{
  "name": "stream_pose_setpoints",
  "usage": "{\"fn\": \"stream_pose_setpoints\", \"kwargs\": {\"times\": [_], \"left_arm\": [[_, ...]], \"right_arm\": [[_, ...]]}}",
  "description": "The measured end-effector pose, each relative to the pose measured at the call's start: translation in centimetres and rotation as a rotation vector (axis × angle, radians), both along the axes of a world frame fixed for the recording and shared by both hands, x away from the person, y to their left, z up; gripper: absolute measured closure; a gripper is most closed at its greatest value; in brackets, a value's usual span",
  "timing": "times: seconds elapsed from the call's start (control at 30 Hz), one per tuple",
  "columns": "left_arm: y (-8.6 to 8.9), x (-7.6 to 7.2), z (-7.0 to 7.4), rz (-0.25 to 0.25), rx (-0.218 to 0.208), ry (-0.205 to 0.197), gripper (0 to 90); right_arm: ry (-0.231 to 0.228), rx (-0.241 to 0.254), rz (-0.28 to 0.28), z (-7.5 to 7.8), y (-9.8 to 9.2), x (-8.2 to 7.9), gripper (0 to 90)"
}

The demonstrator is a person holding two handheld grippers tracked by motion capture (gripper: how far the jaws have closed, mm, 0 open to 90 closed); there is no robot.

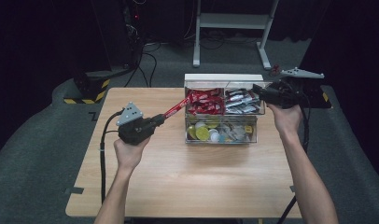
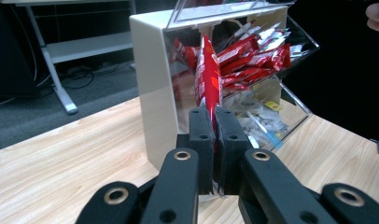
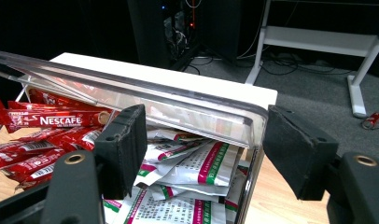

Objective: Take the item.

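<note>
A red coffee stick (image 1: 178, 106) is pinched in the left claw (image 1: 160, 118) above a pale wooden tabletop (image 1: 178, 177), just short of the clear organiser (image 1: 222, 135); the right claw (image 3: 201, 154) straddles its lifted lid (image 3: 131, 93), jaws apart. Grey carpet (image 1: 38, 154) and dark room behind.

Table: I see a light wooden table (image 1: 178, 182) on grey floor (image 1: 33, 154).
On it: a clear box with compartments (image 1: 222, 135) stands at the far edge.
Rest of top: bare wood.
</note>
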State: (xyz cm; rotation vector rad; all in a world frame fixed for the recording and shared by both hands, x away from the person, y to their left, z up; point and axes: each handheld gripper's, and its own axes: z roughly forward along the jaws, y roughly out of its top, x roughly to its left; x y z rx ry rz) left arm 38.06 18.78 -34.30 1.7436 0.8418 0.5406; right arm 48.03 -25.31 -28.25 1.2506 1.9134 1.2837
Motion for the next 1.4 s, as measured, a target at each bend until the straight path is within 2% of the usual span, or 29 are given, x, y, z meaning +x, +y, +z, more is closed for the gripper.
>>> {"fn": "stream_pose_setpoints", "kwargs": {"times": [0.13, 0.53, 0.97, 1.23, 1.4], "left_arm": [[0.5, -0.3, -0.1, 0.006, -0.017, -0.004, 87.3], [1.4, -0.7, -0.3, 0.030, -0.013, -0.010, 87.5], [3.8, -0.9, -1.9, 0.091, -0.052, 0.014, 87.5], [4.8, -1.2, -2.9, 0.128, -0.054, 0.020, 87.5], [5.5, -1.5, -3.9, 0.155, -0.041, 0.031, 87.4]], "right_arm": [[-0.002, 0.002, 0.001, -0.1, 0.0, 0.0, 31.1], [-0.003, 0.008, 0.000, -0.2, -0.1, 0.0, 31.7], [-0.004, 0.006, -0.001, -0.3, -0.1, 0.0, 32.3], [-0.008, -0.004, -0.005, -0.3, 0.0, -0.1, 32.4], [-0.007, -0.002, -0.004, -0.3, 0.0, -0.1, 32.3]]}}
